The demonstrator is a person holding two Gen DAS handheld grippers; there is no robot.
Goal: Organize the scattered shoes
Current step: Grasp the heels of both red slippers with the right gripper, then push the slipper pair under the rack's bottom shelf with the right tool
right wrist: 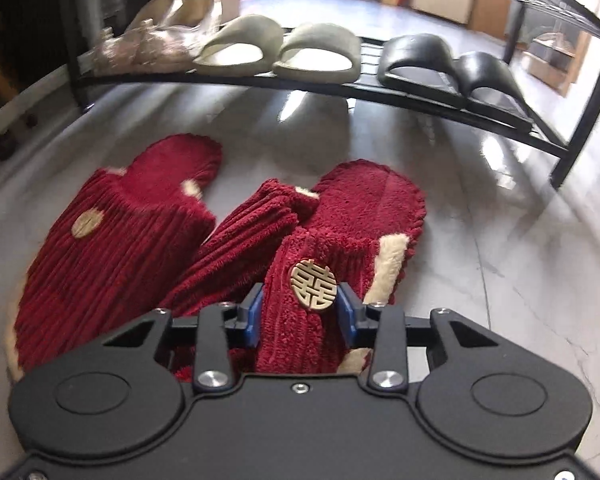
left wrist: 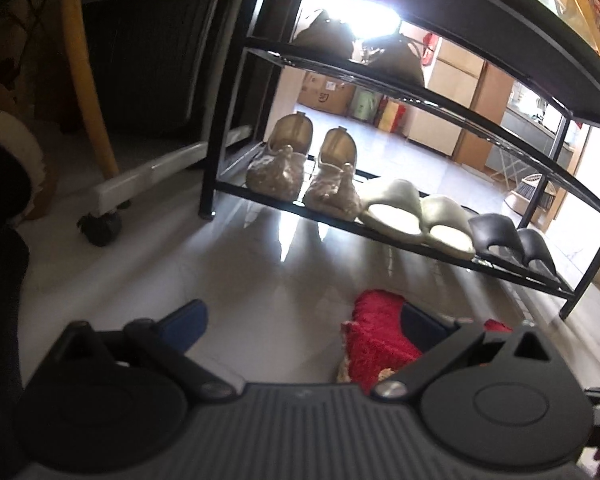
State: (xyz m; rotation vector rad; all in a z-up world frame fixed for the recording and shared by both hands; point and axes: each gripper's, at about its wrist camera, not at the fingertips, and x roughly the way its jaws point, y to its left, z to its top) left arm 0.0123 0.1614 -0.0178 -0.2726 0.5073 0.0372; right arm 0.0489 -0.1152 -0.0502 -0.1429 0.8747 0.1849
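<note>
Two red corduroy slippers lie on the pale floor in front of a black shoe rack (right wrist: 420, 98). My right gripper (right wrist: 300, 312) is shut on the upper of the right red slipper (right wrist: 364, 208), pinching it at its gold emblem. The left red slipper (right wrist: 116, 232) lies beside it and touches it. My left gripper (left wrist: 300, 320) is open and empty above the floor, with a red slipper (left wrist: 376, 328) just by its right finger. The rack's bottom shelf (left wrist: 260, 196) holds glittery flats (left wrist: 276, 168), beige slides (left wrist: 396, 208) and black slides (left wrist: 500, 236).
A white wheeled frame (left wrist: 112, 196) and a yellow pole (left wrist: 84, 64) stand left of the rack. Dark shoes (left wrist: 396, 60) sit on the rack's upper shelf. A fur-trimmed sleeve (left wrist: 8, 168) shows at the left edge. Boxes stand behind the rack.
</note>
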